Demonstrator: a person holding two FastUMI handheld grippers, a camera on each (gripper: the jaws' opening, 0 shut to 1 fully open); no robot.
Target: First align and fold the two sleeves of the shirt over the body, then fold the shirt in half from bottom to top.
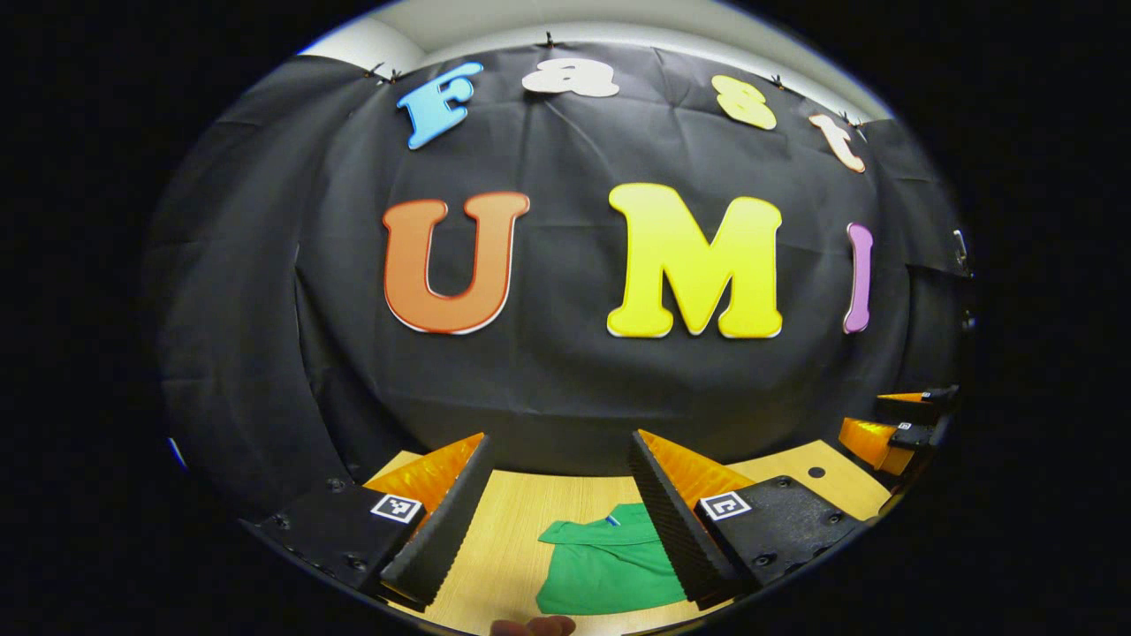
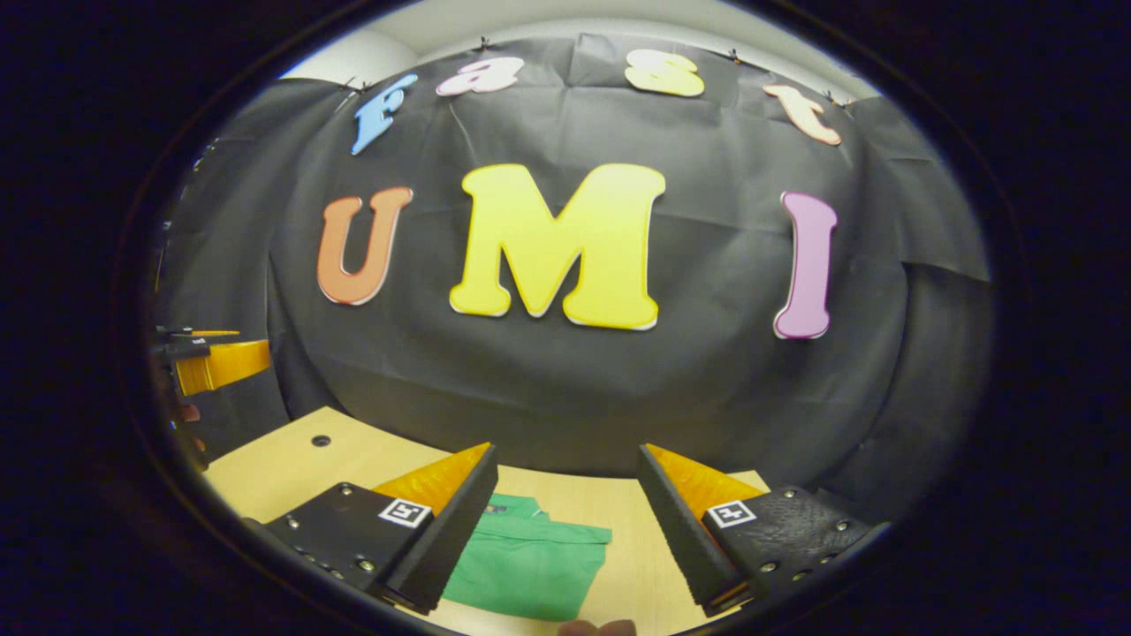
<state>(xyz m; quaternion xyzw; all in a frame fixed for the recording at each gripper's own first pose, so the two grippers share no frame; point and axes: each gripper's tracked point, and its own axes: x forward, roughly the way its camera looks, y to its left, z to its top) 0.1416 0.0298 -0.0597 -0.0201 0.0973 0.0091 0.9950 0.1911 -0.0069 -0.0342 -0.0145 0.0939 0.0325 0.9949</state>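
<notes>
A green shirt (image 1: pixel 610 565) lies on the wooden table (image 1: pixel 504 530) as a compact folded shape, its collar toward the back wall. My left gripper (image 1: pixel 559 437) hovers above and in front of it, open, with nothing between the fingers; its right finger (image 1: pixel 671 521) covers the shirt's right edge. In the right gripper view the green shirt (image 2: pixel 530 565) lies below my right gripper (image 2: pixel 566 448), also open and holding nothing. Its left finger (image 2: pixel 451 530) hides the shirt's left side. Each gripper appears at the other view's edge: the right gripper (image 1: pixel 901 424) and the left gripper (image 2: pixel 212 362).
The black cloth wall (image 1: pixel 565 380) stands close behind the table's far edge. A small round hole (image 2: pixel 321 440) marks the tabletop (image 2: pixel 292 468) at one back corner. A person's fingertip (image 1: pixel 530 625) shows at the bottom rim of the left gripper view.
</notes>
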